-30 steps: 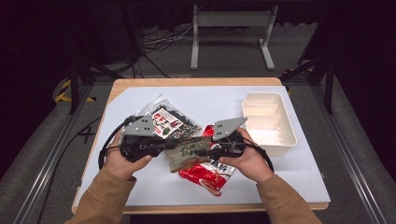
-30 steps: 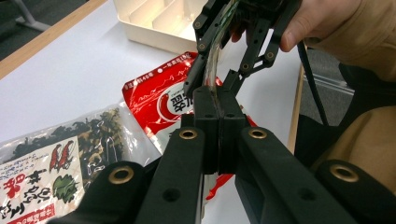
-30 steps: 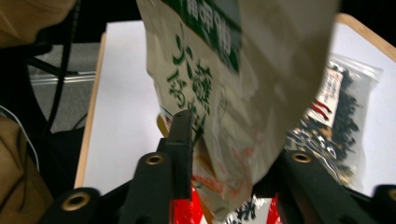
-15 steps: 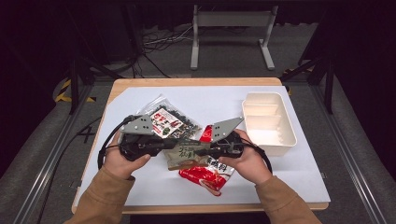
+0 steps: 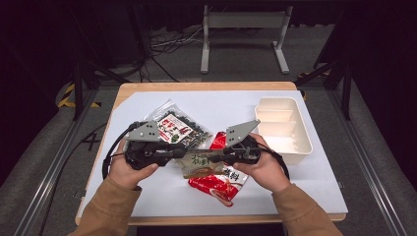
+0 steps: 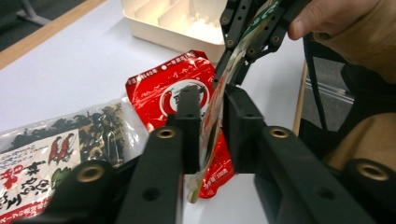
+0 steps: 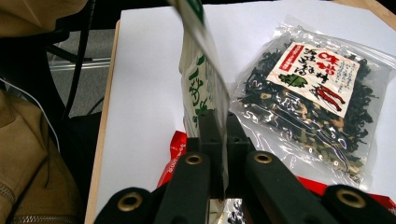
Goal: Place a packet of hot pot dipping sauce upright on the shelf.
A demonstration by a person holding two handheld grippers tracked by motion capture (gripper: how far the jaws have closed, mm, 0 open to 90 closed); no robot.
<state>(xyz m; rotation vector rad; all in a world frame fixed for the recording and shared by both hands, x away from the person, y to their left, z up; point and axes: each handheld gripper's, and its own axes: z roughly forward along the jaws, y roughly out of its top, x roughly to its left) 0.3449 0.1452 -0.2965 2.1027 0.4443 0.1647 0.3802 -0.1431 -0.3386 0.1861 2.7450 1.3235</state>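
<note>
A green-and-white packet (image 5: 199, 162) is held up above the desk (image 5: 147, 194) between the two tools, over a red packet (image 5: 216, 184) and beside a clear bag of dark dried seaweed (image 5: 174, 128). The right tool (image 7: 218, 135) is clamped tight on one edge of the packet. The left tool (image 6: 212, 123) has just been opening: its jaws stand a little apart with the packet's other edge hanging between them, and no firm pinch is seen there.

The step appears to be a hand-over or a regrip of the packet. For it to go well, the right tool's clamp should be kept until the left jaws are either fully clear or closed again on the edge. The packet should be kept taut and level, and any pull should be made slowly so the thin film is not torn. If the white tray (image 5: 282, 129) is the goal, the packet should be carried well above the other packets.
</note>
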